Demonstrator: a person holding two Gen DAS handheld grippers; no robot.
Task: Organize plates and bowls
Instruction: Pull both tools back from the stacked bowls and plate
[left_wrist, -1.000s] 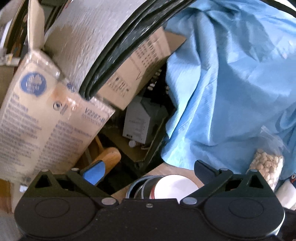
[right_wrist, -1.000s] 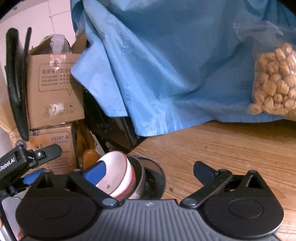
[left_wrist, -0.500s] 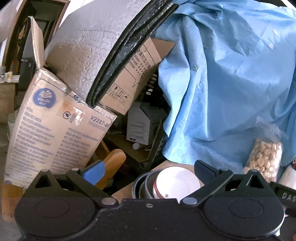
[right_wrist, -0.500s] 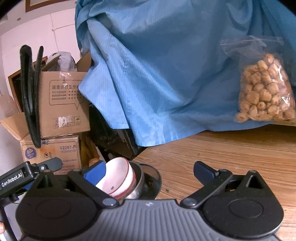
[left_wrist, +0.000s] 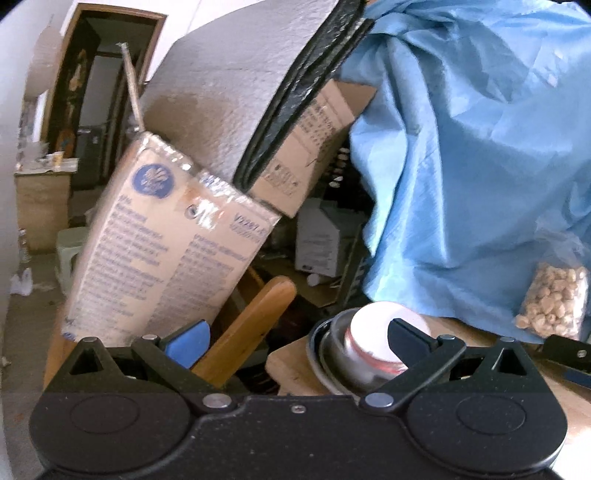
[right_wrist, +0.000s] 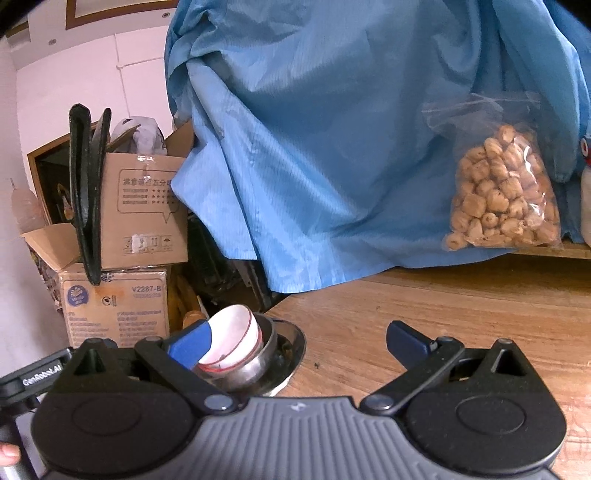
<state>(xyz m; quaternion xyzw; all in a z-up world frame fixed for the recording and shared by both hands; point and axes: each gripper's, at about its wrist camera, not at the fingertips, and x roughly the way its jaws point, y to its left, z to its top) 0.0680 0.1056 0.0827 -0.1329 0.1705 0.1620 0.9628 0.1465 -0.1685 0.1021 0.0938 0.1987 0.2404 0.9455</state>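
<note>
Far left of my right gripper, the lower cardboard box (right_wrist: 114, 314) reads "V2287-B" beside a round blue logo. The upper box (right_wrist: 146, 206) carries Chinese print in a speech-bubble outline, too small for me to read. My left gripper's handle (right_wrist: 35, 376) says "GenRobot.AI".

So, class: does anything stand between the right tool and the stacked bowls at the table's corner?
Nothing visible does. The right tool is open, and its blue left finger already overlaps the white bowl nested in the metal bowl.
</note>
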